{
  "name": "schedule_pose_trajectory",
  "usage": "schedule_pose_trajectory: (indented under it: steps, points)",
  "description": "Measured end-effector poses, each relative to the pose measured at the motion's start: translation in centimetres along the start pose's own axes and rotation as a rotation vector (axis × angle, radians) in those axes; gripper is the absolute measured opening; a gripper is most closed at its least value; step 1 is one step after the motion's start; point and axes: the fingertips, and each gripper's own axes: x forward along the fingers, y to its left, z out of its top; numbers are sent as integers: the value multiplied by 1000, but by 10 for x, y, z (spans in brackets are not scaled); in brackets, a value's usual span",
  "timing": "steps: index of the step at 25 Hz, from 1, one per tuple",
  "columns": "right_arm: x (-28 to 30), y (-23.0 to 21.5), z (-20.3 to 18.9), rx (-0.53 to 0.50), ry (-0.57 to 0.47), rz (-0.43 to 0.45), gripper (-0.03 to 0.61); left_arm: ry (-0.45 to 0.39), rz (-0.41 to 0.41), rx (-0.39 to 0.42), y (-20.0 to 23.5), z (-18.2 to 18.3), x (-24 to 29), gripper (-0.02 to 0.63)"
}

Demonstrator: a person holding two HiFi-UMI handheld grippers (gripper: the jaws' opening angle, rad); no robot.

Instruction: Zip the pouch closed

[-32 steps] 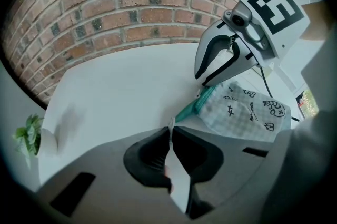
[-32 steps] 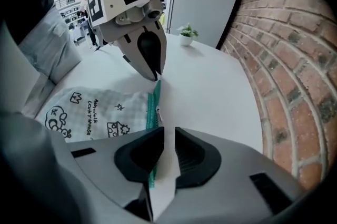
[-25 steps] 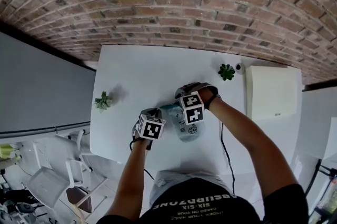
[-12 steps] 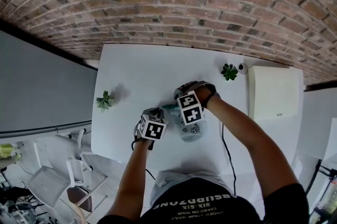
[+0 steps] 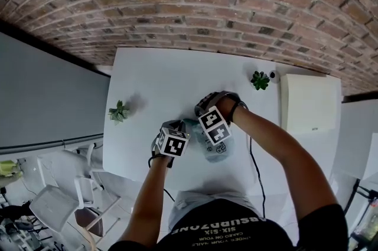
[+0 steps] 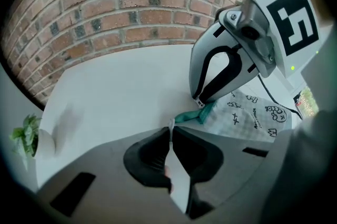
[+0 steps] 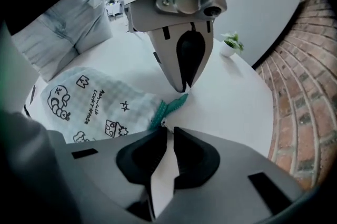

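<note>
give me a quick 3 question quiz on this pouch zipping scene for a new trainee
1. True or false: the pouch lies on a dark wooden table.
2. Which gripper pinches the zipper pull? A left, B right, C neither.
3. Fill in: the left gripper is shut on the zipper's ____-coloured tail.

Key
1. False: the table is white.
2. B, the right gripper.
3. Teal.
</note>
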Motion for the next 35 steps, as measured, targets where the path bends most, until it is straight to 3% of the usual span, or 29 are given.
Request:
schedule_pose_trajectory:
  steps: [6, 16, 23, 35]
  points:
    - [2, 7, -1, -51, 7, 9, 9, -3, 4, -1, -1, 0, 0, 25]
    - [-8, 20, -3, 133, -61, -4, 0, 8, 12, 14, 0, -1, 0, 25]
    - [-8, 26, -1, 27, -11, -17, -2, 12, 19, 15, -1, -1, 0, 25]
    - [-10, 31, -8, -20, 36, 12, -2, 13, 22, 14, -1, -1, 1, 25]
